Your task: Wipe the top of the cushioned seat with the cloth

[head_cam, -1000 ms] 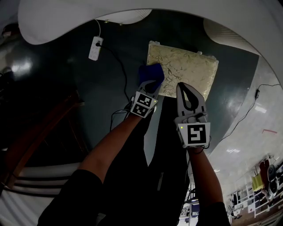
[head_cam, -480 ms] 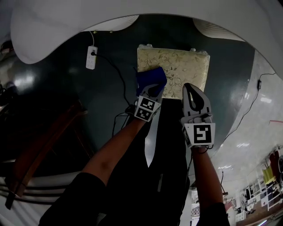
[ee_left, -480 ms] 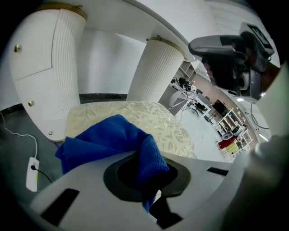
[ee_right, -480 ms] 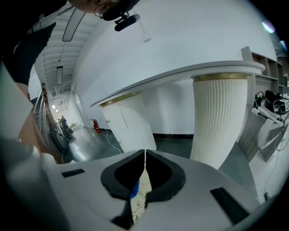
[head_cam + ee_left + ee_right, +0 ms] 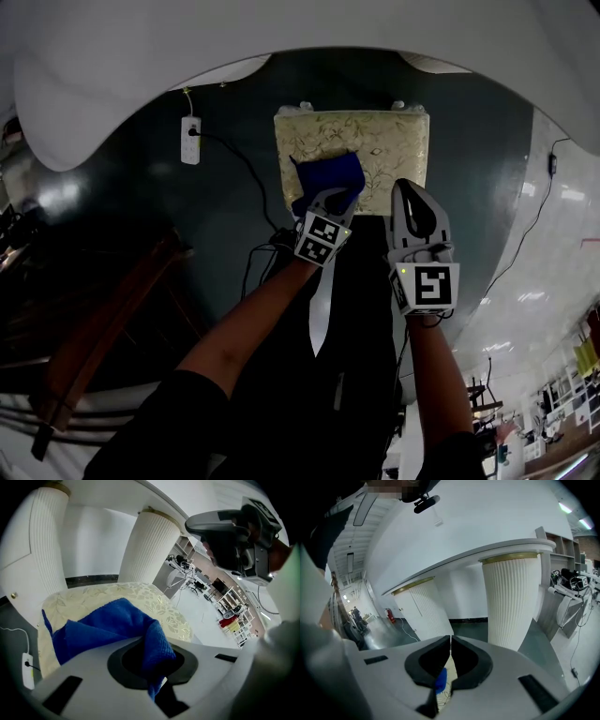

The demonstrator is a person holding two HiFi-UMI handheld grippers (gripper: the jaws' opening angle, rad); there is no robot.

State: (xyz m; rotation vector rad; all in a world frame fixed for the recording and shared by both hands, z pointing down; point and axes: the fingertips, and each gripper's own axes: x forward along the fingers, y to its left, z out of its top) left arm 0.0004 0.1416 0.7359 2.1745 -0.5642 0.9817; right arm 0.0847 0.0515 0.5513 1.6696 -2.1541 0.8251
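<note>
Blue cloth (image 5: pixel 328 176) lies bunched on the near left part of the cream patterned seat (image 5: pixel 380 150). It is pinched in the closed jaws of the left gripper (image 5: pixel 325 199), which sits at the seat's near edge. The right gripper (image 5: pixel 413 192), its jaws pressed together on nothing, is by the seat's near right corner, apart from the cloth. The seat's far and right parts lie bare. On the dark floor (image 5: pixel 469 169) left of the seat rests a power strip (image 5: pixel 189 141). Ribbed white columns (image 5: pixel 150 550) stand beyond the seat's far edge.
</note>
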